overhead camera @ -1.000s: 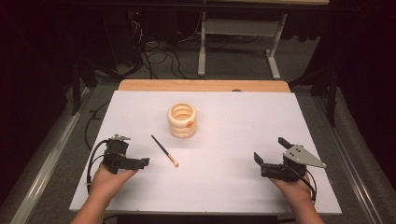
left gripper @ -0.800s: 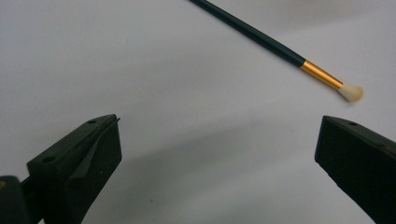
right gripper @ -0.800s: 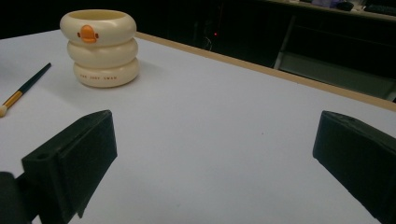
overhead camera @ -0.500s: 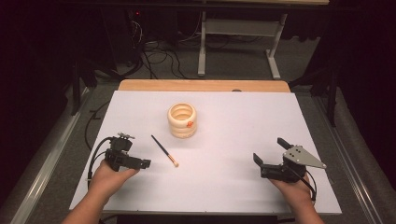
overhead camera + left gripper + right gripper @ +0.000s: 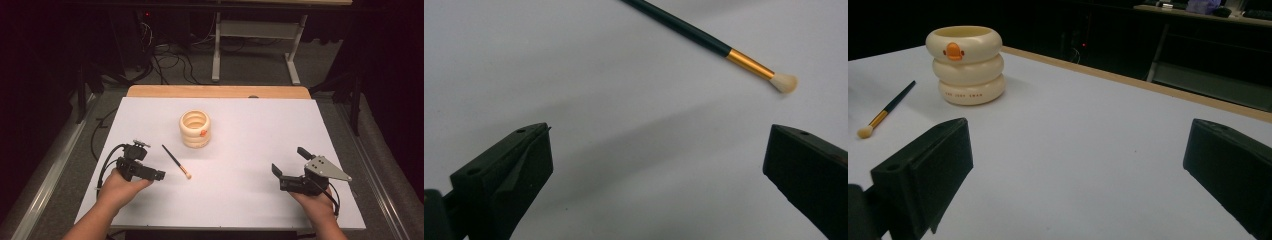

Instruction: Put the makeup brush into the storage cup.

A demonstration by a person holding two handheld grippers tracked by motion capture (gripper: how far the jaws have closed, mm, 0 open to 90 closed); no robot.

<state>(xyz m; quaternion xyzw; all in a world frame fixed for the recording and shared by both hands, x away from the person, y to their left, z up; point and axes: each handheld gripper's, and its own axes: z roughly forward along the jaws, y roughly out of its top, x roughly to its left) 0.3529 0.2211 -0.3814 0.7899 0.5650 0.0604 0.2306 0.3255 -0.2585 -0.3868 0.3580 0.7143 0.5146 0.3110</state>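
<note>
Brush [image 5: 724, 49]: slim dark handle, gold ferrule, pale soft bristles; matte white table [image 5: 250, 125].

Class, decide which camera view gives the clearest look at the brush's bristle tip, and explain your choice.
The left gripper view: the brush lies close ahead of the open jaws, showing pale bristles and a gold ferrule. The right gripper view shows it small, off to the left. The high view shows it whole but tiny, between the left gripper and the cream holder.
</note>
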